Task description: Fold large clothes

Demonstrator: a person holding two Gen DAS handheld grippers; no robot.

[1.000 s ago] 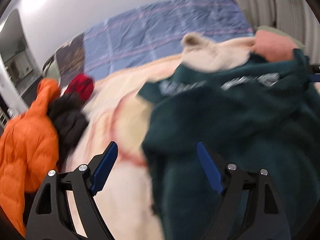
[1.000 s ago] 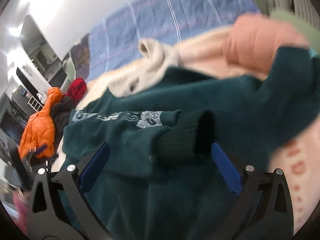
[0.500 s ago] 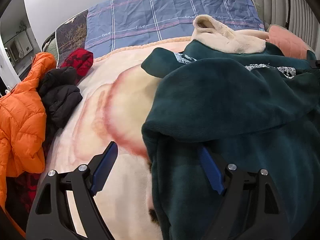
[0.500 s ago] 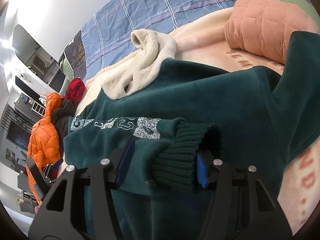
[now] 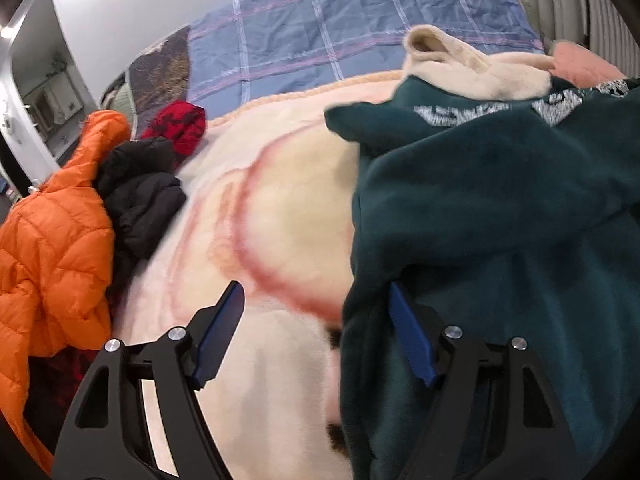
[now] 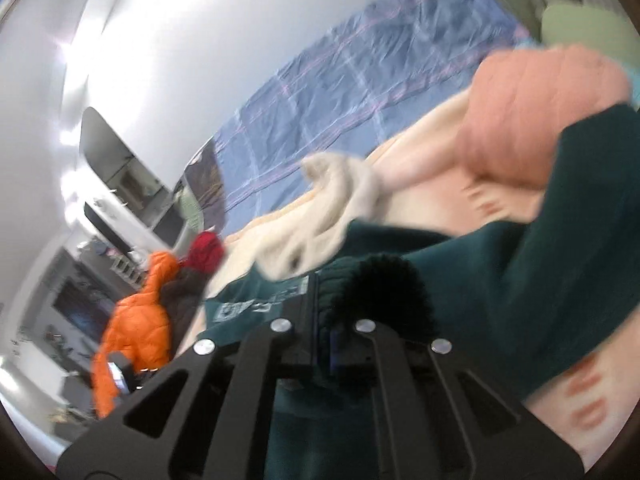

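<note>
Bed surface: a pale peach fleece blanket (image 5: 280, 216) with a pink ring pattern covers the near part of the bed; a blue checked quilt (image 5: 360, 36) lies beyond it against the wall.

Task garment: a dark green fleece sweatshirt with pale printed lettering (image 5: 520, 208) lies spread on the peach blanket, filling the right half of the left wrist view. Its lettering faces up.

Other clothes: an orange quilted puffer jacket (image 5: 52, 256) sits at the bed's left edge, touching a black padded jacket (image 5: 140, 196), with a red patterned garment (image 5: 180, 128) just beyond. A cream fleece garment (image 5: 472, 68) rests on the sweatshirt's far edge, beside a salmon quilted cushion (image 6: 540, 100).

Tools: the left gripper (image 5: 316, 332) stands with its 2 blue-padded fingers apart and has just been narrowing slightly; the sweatshirt's left edge lies between them, against the right finger, unpinched. The right gripper (image 6: 322, 340) has just clamped together on the sweatshirt's ribbed dark green cuff (image 6: 380, 292), which bunches up above the closed fingers.
</note>
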